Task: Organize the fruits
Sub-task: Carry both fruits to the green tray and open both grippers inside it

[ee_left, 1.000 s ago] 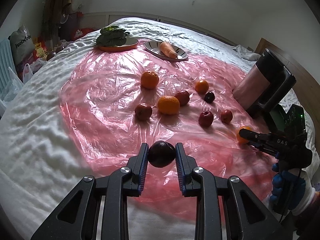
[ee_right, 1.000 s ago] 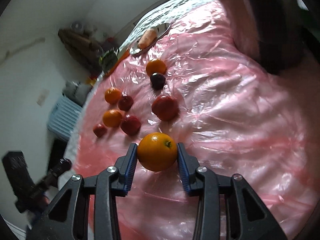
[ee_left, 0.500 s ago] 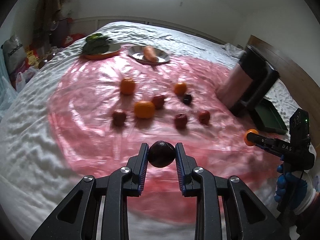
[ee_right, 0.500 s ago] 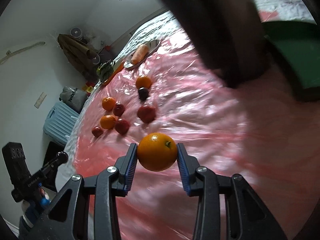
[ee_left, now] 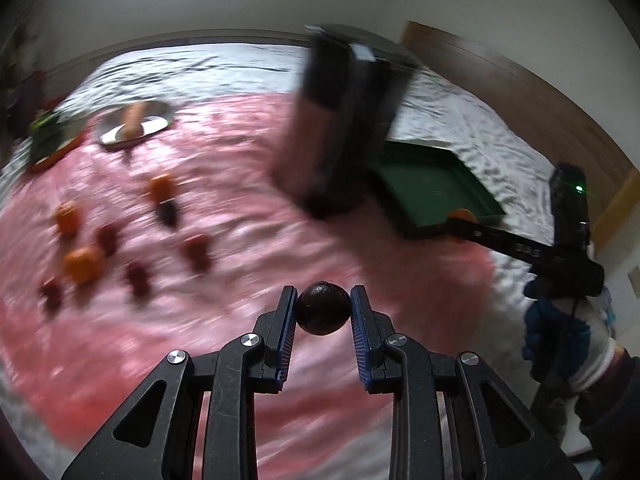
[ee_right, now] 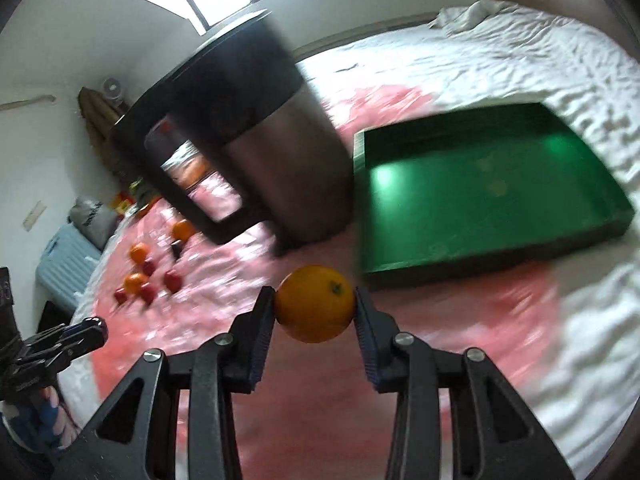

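Note:
My left gripper (ee_left: 323, 312) is shut on a dark plum (ee_left: 322, 307), held above the pink plastic sheet (ee_left: 224, 248). My right gripper (ee_right: 315, 304) is shut on an orange (ee_right: 314, 302), just in front of the near left corner of the green tray (ee_right: 480, 192). In the left wrist view the right gripper (ee_left: 460, 224) reaches in from the right with the orange (ee_left: 461, 213) at the tray's (ee_left: 432, 184) near edge. Several oranges and red fruits (ee_left: 84, 264) lie on the sheet at the left; they appear as small loose fruits (ee_right: 148, 276) in the right wrist view.
A tall dark appliance (ee_right: 248, 136) stands left of the tray. A plate with a carrot (ee_left: 134, 124) and a plate of greens (ee_left: 52, 140) sit at the far left. A gloved hand (ee_left: 560, 336) holds the right gripper. White bedding (ee_right: 520, 60) surrounds the sheet.
Both grippers have swung right with their fruit, away from the loose fruits and toward the green tray. The tray and appliance now fill much more of both views.

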`<state>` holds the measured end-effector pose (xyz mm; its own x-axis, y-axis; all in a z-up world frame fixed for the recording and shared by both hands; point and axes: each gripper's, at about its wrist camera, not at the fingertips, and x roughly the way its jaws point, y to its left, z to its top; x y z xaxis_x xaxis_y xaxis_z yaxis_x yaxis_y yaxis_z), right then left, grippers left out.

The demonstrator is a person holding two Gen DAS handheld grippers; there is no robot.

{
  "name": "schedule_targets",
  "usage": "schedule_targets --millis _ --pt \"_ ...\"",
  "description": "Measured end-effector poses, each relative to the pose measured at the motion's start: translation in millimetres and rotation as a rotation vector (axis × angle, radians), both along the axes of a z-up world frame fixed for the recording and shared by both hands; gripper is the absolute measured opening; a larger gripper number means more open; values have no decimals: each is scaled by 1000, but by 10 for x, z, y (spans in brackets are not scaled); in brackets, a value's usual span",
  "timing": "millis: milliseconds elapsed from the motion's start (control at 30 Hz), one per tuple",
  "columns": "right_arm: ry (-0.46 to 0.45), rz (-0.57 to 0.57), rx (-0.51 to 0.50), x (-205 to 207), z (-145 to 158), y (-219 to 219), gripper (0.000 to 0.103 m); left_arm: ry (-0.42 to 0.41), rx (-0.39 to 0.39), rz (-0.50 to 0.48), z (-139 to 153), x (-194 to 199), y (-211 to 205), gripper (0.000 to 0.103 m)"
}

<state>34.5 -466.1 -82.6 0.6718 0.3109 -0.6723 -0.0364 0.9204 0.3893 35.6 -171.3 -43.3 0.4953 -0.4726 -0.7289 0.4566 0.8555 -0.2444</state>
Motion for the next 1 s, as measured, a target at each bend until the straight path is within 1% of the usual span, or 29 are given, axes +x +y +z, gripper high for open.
schedule_targets --millis 100,167,267,333,433,600,733,833,900,1000 --pt "-10 -24 -50 98 23 -279 67 -4 -1 -52 44 113 -429 23" --pt "-13 -43 -69 168 15 -443 67 -9 0 -89 66 246 -805 23" --pt "-14 -78 -101 292 -19 -706 67 -13 15 -121 70 398 -1207 23" --pt "-9 -94 -126 369 -55 -784 67 -10 34 -136 32 499 -1465 23" --pt "2 -122 -167 487 -139 -980 67 7 81 -150 -104 690 -1836 23" --pt "28 -171 -230 685 -300 -1277 67 56 148 -135 -369 1028 -2225 23" --pt "60 -186 -296 822 -447 -1411 67 78 214 -129 -612 1181 -2437 23" --pt "79 -177 -330 876 -546 -1437 67 93 236 -128 -746 1211 -2499 23" --pt "70 -178 -333 881 -561 -1439 67 105 242 -129 -827 1214 -2505 23" --pt "69 -175 -345 895 -574 -1426 67 96 254 -132 -856 1207 -2508 23"
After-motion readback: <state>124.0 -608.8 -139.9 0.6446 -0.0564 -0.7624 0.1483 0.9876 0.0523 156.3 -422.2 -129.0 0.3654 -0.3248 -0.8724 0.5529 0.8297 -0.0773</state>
